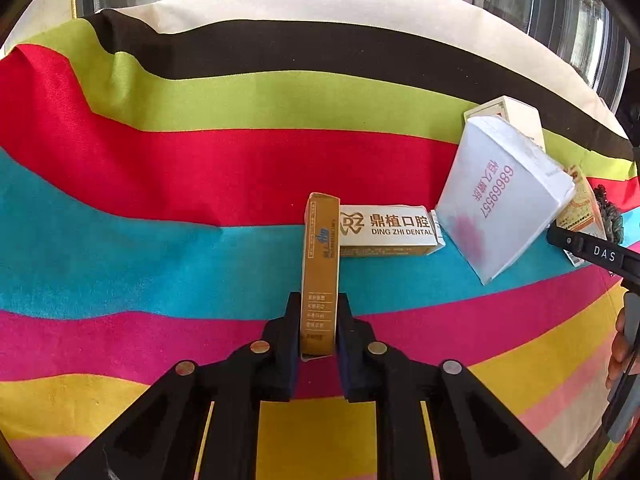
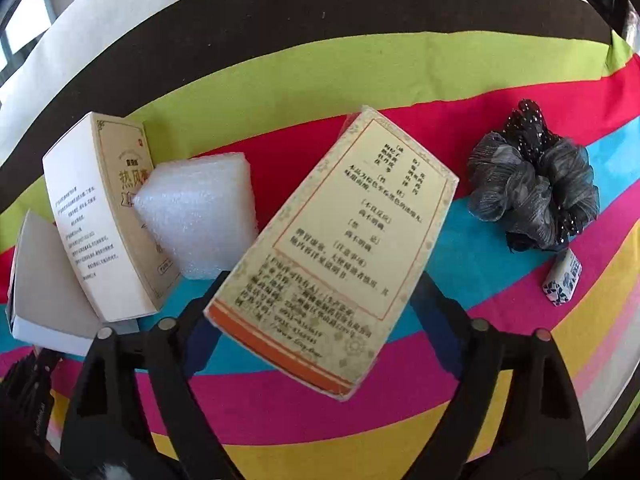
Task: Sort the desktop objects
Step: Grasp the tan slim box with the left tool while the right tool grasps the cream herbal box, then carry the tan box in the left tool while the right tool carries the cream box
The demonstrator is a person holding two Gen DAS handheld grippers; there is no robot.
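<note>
Left wrist view: the left hand-held gripper (image 1: 318, 332) is pressed together on the near end of a slim gold box (image 1: 319, 270), a pad flat on each long side. The box's long axis runs straight away from the gripper toward the far edge of the table (image 1: 160, 184), which is covered in a striped cloth. Its far end touches the left end of a white dental box (image 1: 390, 232) lying crosswise. Right of that sits a white carton (image 1: 502, 196) with red digits, tilted, and the other gripper's black finger (image 1: 592, 250) shows at the right edge.

Right wrist view: the right hand-held gripper (image 2: 316, 304) stands about half spread, its jaws on either side of a cream medicine box (image 2: 340, 248); whether the pads press it I cannot tell. The box's long axis slants away and to the right, orange end nearest the gripper. To its left are a white foam block (image 2: 200, 216) and a beige-and-white box (image 2: 104, 216); to its right, toward the right edge of the table, lie a dark scrunchie (image 2: 536, 200) and a small blue-and-white wrapped piece (image 2: 562, 278).
</note>
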